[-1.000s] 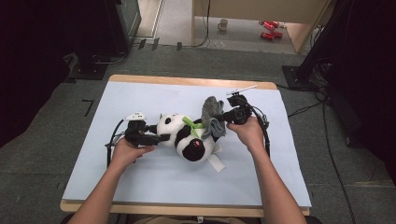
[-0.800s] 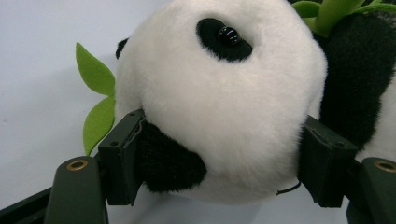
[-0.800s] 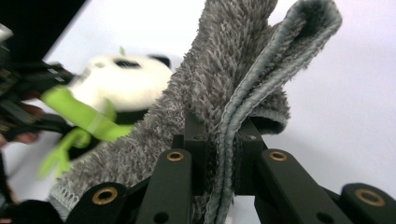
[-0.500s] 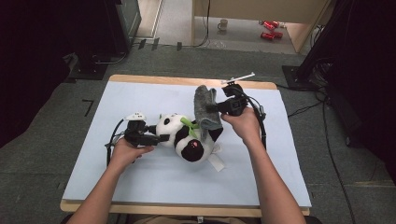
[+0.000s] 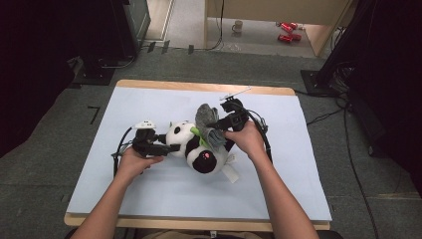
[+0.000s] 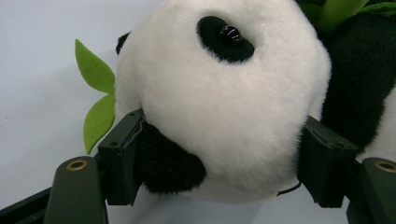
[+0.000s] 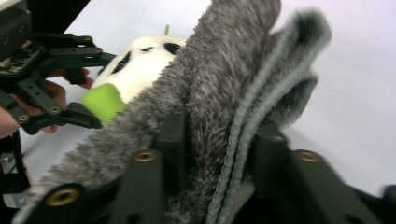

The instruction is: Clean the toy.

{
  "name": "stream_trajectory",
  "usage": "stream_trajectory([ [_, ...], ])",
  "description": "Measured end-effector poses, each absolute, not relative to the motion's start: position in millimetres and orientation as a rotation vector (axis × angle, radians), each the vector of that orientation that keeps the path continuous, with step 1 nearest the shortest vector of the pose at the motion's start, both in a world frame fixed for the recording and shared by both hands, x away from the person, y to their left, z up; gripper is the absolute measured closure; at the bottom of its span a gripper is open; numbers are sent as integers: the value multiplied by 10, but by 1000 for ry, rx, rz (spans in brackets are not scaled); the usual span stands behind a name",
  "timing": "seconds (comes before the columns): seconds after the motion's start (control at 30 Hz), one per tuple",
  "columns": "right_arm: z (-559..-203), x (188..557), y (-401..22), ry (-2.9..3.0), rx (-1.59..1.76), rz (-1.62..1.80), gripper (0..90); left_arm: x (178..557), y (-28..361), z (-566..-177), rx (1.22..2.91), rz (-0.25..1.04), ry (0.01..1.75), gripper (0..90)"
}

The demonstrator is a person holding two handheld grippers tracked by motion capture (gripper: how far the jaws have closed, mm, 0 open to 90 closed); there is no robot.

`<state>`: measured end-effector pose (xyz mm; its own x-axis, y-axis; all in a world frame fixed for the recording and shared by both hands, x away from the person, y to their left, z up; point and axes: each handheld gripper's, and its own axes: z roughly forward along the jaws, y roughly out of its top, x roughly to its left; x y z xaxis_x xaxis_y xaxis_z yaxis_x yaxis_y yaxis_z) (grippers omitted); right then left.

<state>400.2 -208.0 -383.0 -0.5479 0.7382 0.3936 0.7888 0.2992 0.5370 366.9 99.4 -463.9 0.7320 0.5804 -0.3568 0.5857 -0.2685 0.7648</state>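
Note:
A black-and-white plush panda lies on its side in the middle of the pale blue table, green felt leaves at its head. My left gripper is shut on the panda's white head, one jaw on each side. A grey fuzzy cloth is draped over the panda's body. My right gripper is shut on a fold of that grey cloth and holds it raised above the panda. In the right gripper view the left gripper clamps the head farther off.
A white tag sticks out below the panda. The table's wooden far edge borders a grey carpet floor. Cables trail from the right gripper across the table. Bare blue surface surrounds the toy on all sides.
My right gripper has carried the grey cloth left and slightly down over the panda's body. The left gripper and the panda's head have stayed put.

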Motion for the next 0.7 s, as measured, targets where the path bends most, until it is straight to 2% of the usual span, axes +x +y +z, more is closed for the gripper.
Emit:
stream_trajectory([
  [0.07, -3871, 4027, -2103, -2444, -1469, -1100, 467, 3669, 994, -4641, 1943, -7, 894, 272],
  [0.1, -3896, 4044, -2111, -2424, -1472, -1102, 451, 3669, 994, -4641, 1944, -6, 896, 272],
  [0.27, -3985, 4106, -2076, -2362, -1444, -1143, 435, 3676, 995, -4650, 1947, -4, 900, 271],
  [0.37, -3992, 4108, -2025, -2380, -1396, -1145, 522, 3677, 997, -4657, 1959, -1, 897, 272],
  [0.57, -3921, 4071, -1938, -2453, -1259, -1134, 789, 3672, 1003, -4660, 1985, 4, 888, 271],
  [0.7, -3874, 4079, -1945, -2448, -1258, -1130, 807, 3676, 1008, -4656, 1967, -8, 893, 271],
])
